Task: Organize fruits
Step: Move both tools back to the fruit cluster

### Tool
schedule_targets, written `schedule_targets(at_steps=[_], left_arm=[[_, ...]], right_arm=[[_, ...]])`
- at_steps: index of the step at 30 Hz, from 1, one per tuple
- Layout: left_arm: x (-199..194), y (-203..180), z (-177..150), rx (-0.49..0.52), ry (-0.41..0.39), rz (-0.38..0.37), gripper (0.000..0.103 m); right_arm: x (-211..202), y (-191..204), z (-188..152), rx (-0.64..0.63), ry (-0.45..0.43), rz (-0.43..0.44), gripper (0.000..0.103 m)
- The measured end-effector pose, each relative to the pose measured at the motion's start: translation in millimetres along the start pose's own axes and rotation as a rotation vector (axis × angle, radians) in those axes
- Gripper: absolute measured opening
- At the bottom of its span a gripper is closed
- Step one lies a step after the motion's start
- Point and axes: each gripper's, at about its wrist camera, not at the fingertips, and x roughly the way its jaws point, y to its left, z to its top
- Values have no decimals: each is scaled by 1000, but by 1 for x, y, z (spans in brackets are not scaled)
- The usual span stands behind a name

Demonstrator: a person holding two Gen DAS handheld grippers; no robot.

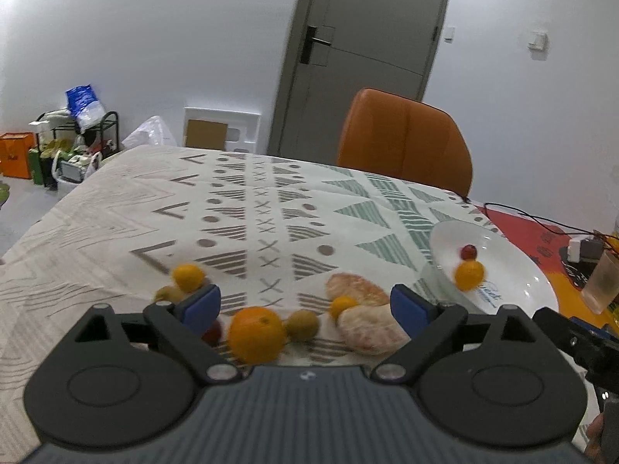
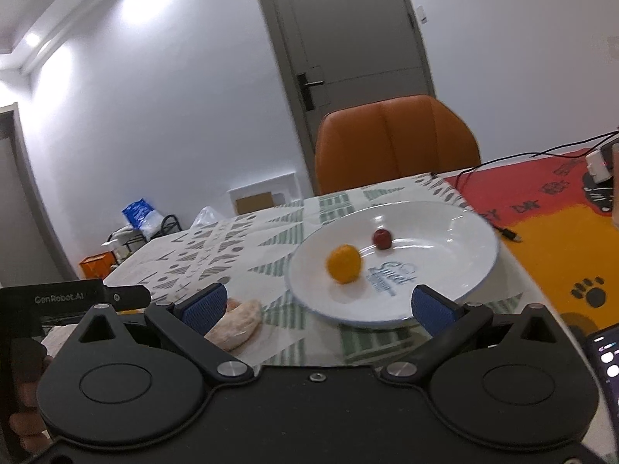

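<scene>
My left gripper (image 1: 305,303) is open and empty, low over a cluster of fruit on the patterned tablecloth. Between its blue pads lie a large orange (image 1: 256,333), a small greenish-brown fruit (image 1: 302,324), a small yellow fruit (image 1: 342,305) and two peeled pomelo pieces (image 1: 369,328). Another yellow fruit (image 1: 188,277) sits behind the left pad. A white plate (image 2: 445,266) holds a yellow fruit (image 2: 344,264) and a small red fruit (image 2: 382,238); the plate also shows in the left wrist view (image 1: 514,282). My right gripper (image 2: 319,305) is open and empty, just before the plate's near rim.
An orange chair (image 1: 406,143) stands at the table's far edge. A red and orange mat (image 2: 561,232) with black cables lies right of the plate. A cup (image 1: 601,282) stands at the right. A phone (image 2: 607,363) lies at the right edge. Clutter sits on the floor far left.
</scene>
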Motion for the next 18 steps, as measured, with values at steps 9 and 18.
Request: schedule_targets(at_steps=[9, 18], left_arm=[[-9, 27, -5, -28, 7, 12, 94], [-12, 36, -14, -2, 17, -12, 94]], right_arm=[[7, 29, -4, -62, 39, 60, 103], [19, 48, -8, -95, 92, 88, 103]])
